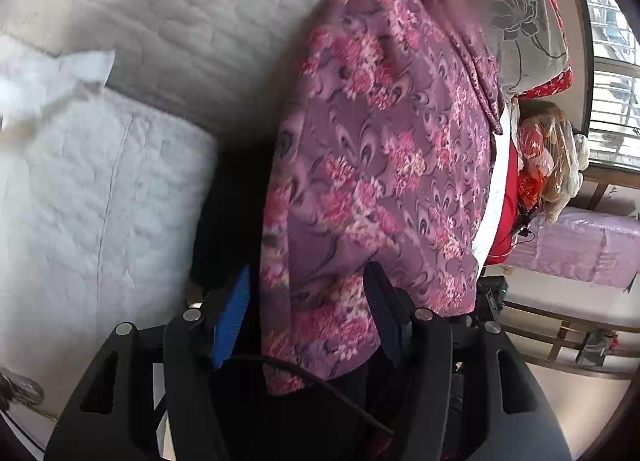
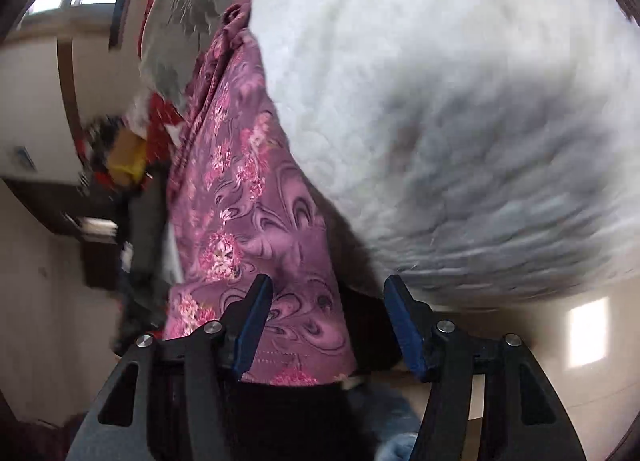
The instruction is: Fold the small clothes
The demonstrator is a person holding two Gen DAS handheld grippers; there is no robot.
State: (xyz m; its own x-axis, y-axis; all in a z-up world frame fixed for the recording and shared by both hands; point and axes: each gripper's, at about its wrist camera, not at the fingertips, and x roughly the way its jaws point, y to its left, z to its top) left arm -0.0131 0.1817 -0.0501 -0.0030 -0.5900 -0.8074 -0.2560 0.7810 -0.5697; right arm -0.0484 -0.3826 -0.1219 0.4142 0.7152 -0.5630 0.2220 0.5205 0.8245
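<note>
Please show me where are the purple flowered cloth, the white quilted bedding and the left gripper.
purple flowered cloth (image 1: 384,165), left wrist view, middle of the hanging fabric.
white quilted bedding (image 2: 460,121), right wrist view, bare quilted surface.
left gripper (image 1: 306,313), left wrist view, midway between its fingertips, with the cloth between them.

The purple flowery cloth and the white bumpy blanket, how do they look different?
The purple flowery cloth has pink blossoms and swirls; the white bumpy blanket is plain with stitched quilting. The cloth is thin, draping in folds; the blanket looks thick and puffy, spread wide. The cloth is a narrow strip beside the much broader blanket. Both are soft fabric.
</note>
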